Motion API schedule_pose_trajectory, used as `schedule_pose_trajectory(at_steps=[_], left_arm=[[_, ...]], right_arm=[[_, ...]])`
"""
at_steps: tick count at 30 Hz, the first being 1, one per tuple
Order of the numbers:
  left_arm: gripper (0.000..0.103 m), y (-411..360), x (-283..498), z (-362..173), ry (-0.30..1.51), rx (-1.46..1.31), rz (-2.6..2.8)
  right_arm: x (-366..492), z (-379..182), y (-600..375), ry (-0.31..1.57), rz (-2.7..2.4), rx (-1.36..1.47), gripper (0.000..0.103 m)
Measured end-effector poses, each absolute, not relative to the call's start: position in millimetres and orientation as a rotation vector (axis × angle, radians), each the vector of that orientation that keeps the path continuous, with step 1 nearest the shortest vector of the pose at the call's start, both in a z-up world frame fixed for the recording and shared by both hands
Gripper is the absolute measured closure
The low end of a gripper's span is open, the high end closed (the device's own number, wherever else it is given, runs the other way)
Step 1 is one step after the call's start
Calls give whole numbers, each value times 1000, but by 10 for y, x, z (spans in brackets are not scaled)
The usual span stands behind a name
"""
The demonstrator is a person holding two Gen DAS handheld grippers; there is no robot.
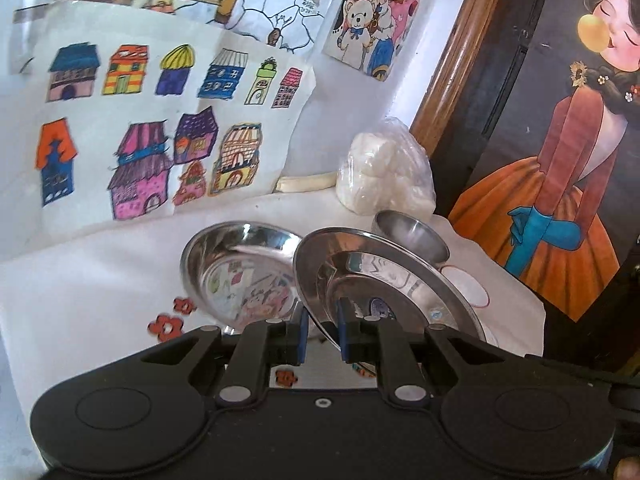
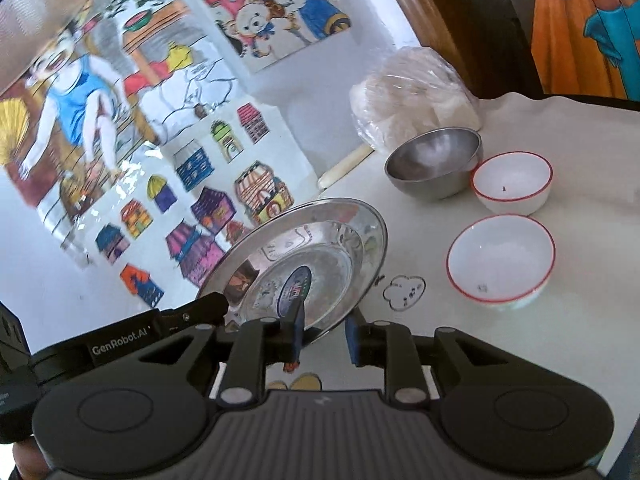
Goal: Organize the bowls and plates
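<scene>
A steel plate (image 1: 384, 280) is tilted up on edge above the white table, and it also shows in the right wrist view (image 2: 304, 256). My left gripper (image 1: 323, 332) straddles its near rim with a small gap at the pads. My right gripper (image 2: 323, 332) straddles the same plate's lower rim, its jaws a little apart. A second steel plate (image 1: 236, 268) lies flat on the table to the left. A steel bowl (image 2: 434, 164) stands behind, also in the left wrist view (image 1: 412, 236). Two white red-rimmed bowls (image 2: 512, 182) (image 2: 500, 262) sit to its right.
A plastic bag of white stuff (image 2: 416, 96) lies at the back by the wall. Children's drawings (image 1: 152, 128) cover the wall on the left. A dark wooden-framed door with a poster (image 1: 560, 160) stands at the right. The left gripper's body (image 2: 120, 336) is close beside my right one.
</scene>
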State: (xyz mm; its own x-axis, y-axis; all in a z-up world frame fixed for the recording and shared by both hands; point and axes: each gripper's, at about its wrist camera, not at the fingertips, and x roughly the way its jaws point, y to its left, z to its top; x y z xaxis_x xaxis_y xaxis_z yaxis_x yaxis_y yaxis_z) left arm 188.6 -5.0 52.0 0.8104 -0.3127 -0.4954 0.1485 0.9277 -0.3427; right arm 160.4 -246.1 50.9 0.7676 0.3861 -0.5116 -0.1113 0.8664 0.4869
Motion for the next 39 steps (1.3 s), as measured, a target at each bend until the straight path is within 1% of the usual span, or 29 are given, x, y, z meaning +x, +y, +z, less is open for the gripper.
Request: schedule_pose_trajectory(at_steps=[9,18,39], left_arm=[[87,46,1502,334,581,-344,-211],[85,91,1201,119,638,-330,-192],[82,75,1025,-75,699,-323,-201]], right_arm=[[1325,391,-2373,652,325,402,78],[1125,176,-2351,723,381,376,77],[886,41,-2303,761,357,322,77]])
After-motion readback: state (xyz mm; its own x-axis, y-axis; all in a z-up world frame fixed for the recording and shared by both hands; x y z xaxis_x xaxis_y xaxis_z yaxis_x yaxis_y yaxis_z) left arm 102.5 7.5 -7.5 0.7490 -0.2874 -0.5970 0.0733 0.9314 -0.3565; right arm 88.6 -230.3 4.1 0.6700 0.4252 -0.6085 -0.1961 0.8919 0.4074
